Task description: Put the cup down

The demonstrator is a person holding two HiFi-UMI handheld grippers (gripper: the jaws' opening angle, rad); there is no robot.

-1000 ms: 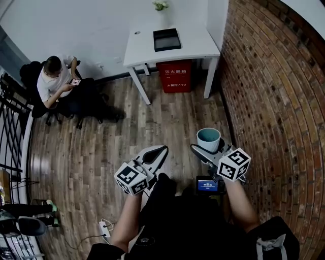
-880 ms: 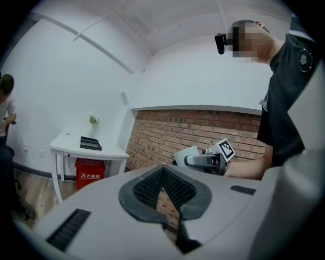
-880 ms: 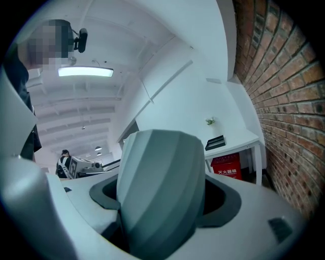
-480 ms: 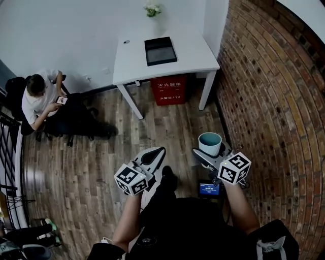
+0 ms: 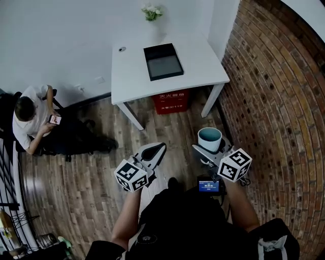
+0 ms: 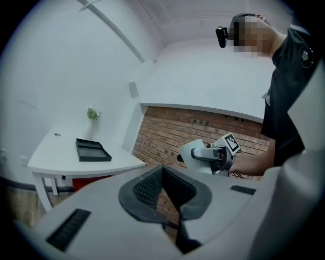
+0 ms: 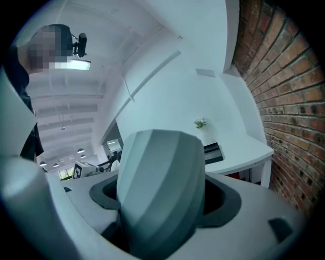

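A pale teal faceted cup is clamped upright between the jaws of my right gripper, held in the air above the wooden floor, short of the table. My left gripper is shut with nothing between its dark pads, and hangs level with the right one, a little to its left. The white table stands ahead against the wall, with a black tray on it.
A small plant and a small dark round thing sit at the table's back. A red box stands under it. The brick wall runs along the right. A seated person with a phone is at the left.
The view has moved toward the table, which now lies nearer and more fully in sight. Both grippers keep their places before me, the cup still held.
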